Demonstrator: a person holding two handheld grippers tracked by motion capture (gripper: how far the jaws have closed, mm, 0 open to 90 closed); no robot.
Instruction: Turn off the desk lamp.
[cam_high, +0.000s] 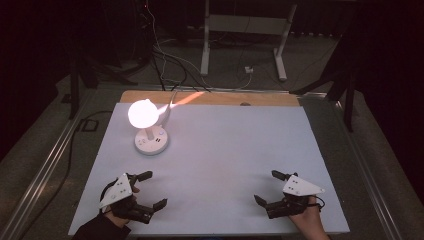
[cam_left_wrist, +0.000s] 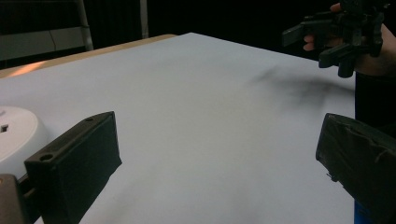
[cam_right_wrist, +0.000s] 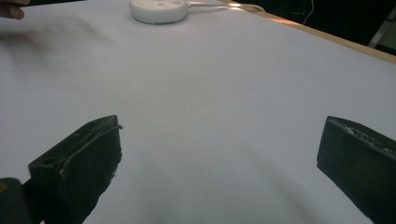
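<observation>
no readable writing on the lit lamp (cam_high: 150, 127) or white table (cam_high: 225, 150)

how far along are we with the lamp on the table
Done: the small white round-based desk lamp is already glowing. In hand: nothing; the left gripper and right gripper are open near the white table front edge. No remaining step is evident.

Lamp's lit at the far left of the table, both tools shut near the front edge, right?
Not quite. The lamp is lit at far left, but the left tool and right tool near the front edge are both open, as the high view shows.
</observation>
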